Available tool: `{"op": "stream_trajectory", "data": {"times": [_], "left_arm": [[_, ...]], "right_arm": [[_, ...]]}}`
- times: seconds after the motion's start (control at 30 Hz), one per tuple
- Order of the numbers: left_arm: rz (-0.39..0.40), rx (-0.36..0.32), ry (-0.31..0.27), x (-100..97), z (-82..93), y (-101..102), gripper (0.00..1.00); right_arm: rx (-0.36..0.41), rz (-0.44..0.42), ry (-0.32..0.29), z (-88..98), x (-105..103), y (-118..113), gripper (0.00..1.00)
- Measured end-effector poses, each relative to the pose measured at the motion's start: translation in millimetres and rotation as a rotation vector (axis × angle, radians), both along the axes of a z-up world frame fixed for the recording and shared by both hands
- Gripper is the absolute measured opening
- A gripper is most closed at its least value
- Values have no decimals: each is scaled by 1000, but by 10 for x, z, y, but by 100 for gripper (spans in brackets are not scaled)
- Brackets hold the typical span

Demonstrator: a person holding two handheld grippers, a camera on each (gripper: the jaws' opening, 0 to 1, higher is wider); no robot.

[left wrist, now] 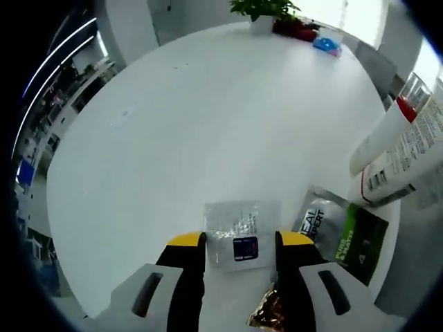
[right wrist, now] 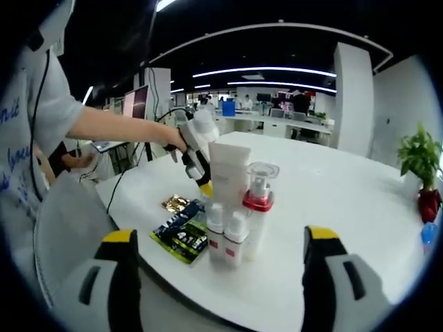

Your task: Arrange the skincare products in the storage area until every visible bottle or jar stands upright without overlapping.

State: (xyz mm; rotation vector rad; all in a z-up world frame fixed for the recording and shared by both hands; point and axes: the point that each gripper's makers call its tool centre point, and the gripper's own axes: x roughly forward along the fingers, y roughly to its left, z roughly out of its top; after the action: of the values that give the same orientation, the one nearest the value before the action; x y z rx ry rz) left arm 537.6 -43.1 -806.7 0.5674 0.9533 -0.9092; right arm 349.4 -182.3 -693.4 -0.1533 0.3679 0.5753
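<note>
On the round white table (right wrist: 332, 207) a group of skincare products stands upright: a tall white tube (right wrist: 228, 173), a bottle with a red collar and clear cap (right wrist: 258, 200), and two small white bottles (right wrist: 225, 235) in front. My right gripper (right wrist: 219, 235) is wide open, short of the group. My left gripper (left wrist: 239, 238) is open too, low over a clear sachet with a dark blue square (left wrist: 235, 232). The same white bottles (left wrist: 408, 155) and the red-collared bottle (left wrist: 413, 97) lean in at the right of the left gripper view. In the right gripper view, the left gripper (right wrist: 205, 185) is behind the tube.
A dark green sachet (left wrist: 346, 235) (right wrist: 183, 235) and a gold foil sachet (left wrist: 266, 311) (right wrist: 175, 203) lie flat near the table's edge. A potted plant (left wrist: 266, 12) (right wrist: 419, 162) and a blue object (left wrist: 327, 45) sit at the far side. A person's arm (right wrist: 118, 128) holds the left gripper.
</note>
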Motion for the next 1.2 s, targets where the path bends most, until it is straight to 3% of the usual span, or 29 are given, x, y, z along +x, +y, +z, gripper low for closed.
{"op": "stream_trajectory", "data": {"times": [0.6, 1.2], "left_arm": [[-51, 11, -10, -131, 113, 121, 37], [-149, 36, -1, -404, 180, 247, 37]], "right_arm": [[19, 2, 35, -29, -9, 8, 100], [7, -7, 14, -4, -2, -7, 100]]}}
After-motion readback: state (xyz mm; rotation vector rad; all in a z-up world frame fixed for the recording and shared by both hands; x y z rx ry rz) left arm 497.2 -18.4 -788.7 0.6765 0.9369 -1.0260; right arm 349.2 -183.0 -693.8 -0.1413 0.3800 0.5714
